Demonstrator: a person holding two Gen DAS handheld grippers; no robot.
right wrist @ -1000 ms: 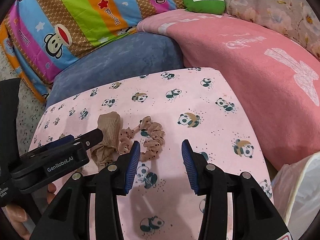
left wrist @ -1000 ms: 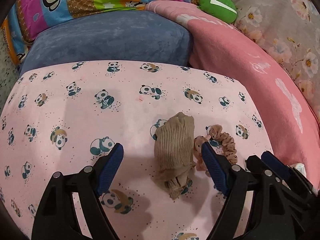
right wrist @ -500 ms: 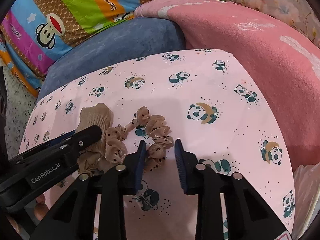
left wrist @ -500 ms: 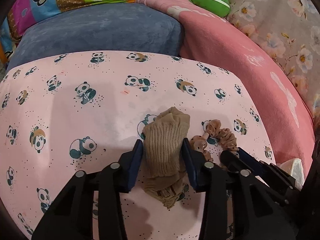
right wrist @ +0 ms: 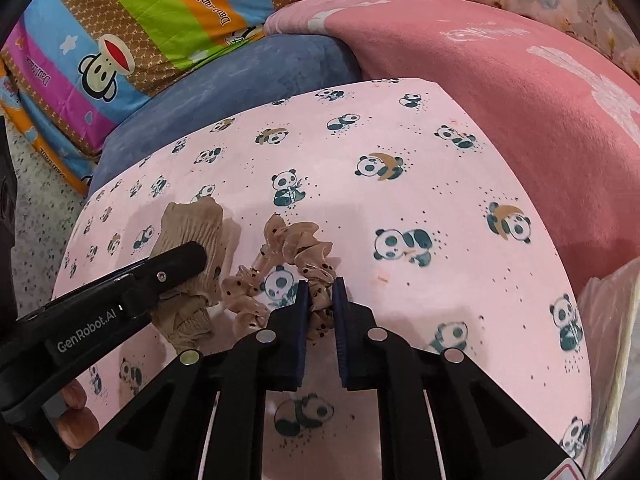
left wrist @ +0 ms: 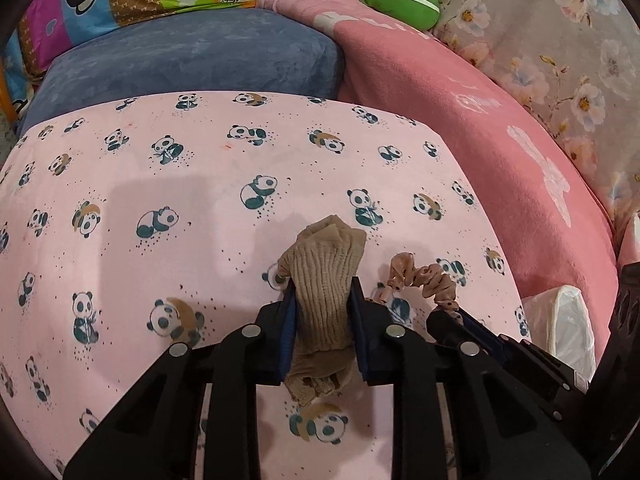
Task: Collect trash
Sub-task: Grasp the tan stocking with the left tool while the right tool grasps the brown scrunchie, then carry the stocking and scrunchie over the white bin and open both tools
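both tongs are closing: the left tongs (left wrist: 323, 312) squeeze the beige sock (left wrist: 324, 284), the right tongs (right wrist: 320, 300) pinch the spotted scrunchie (right wrist: 296, 248). confirm firm grips, then lift straight off the panda sheet (left wrist: 160, 168).

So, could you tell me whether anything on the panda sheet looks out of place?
Yes: a crumpled beige sock and a dotted beige scrunchie lie on the bedding. The left gripper is closing on the sock, the right gripper on the scrunchie.
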